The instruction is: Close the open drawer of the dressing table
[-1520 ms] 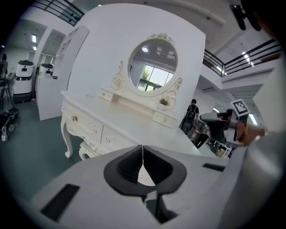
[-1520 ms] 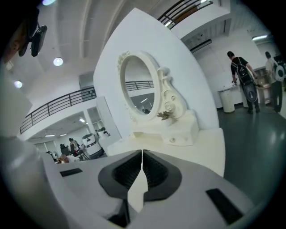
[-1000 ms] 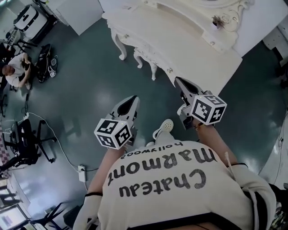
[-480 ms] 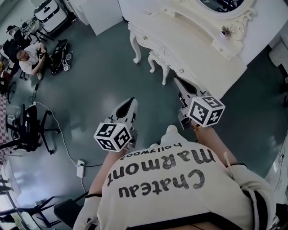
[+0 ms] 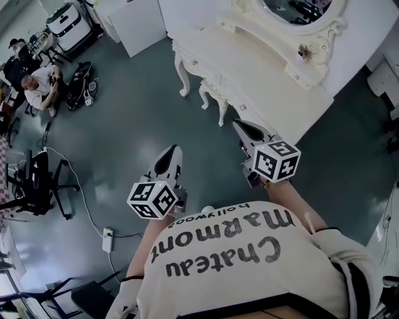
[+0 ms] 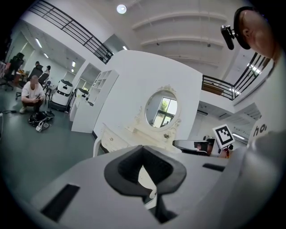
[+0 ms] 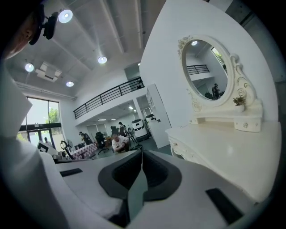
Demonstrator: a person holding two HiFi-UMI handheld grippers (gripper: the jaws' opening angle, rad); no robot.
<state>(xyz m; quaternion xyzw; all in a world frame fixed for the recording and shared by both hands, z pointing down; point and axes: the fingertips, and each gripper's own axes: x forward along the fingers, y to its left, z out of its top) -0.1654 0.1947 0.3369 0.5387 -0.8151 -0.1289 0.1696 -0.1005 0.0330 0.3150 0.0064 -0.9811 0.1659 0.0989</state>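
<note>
The white dressing table (image 5: 262,68) with its oval mirror (image 5: 293,9) stands ahead, at the upper right of the head view. Small knobs dot its carved front (image 5: 218,90); I cannot tell from here which drawer stands open. My right gripper (image 5: 240,124) is shut and empty, its tips just short of the table's front near a curved leg. My left gripper (image 5: 169,156) is shut and empty too, out over the dark green floor to the left of the table. In the left gripper view the table (image 6: 123,138) lies beyond the closed jaws. The right gripper view shows its top (image 7: 232,143).
A white cabinet (image 5: 134,22) stands left of the table. At the far left a person (image 5: 37,84) sits on the floor beside bags, with a black office chair (image 5: 34,184) and a power strip with cable (image 5: 108,240) nearer me.
Both grippers have shifted a little across the floor beside the table, and the head view has swung so more of the mirror shows. Both stayed shut.
</note>
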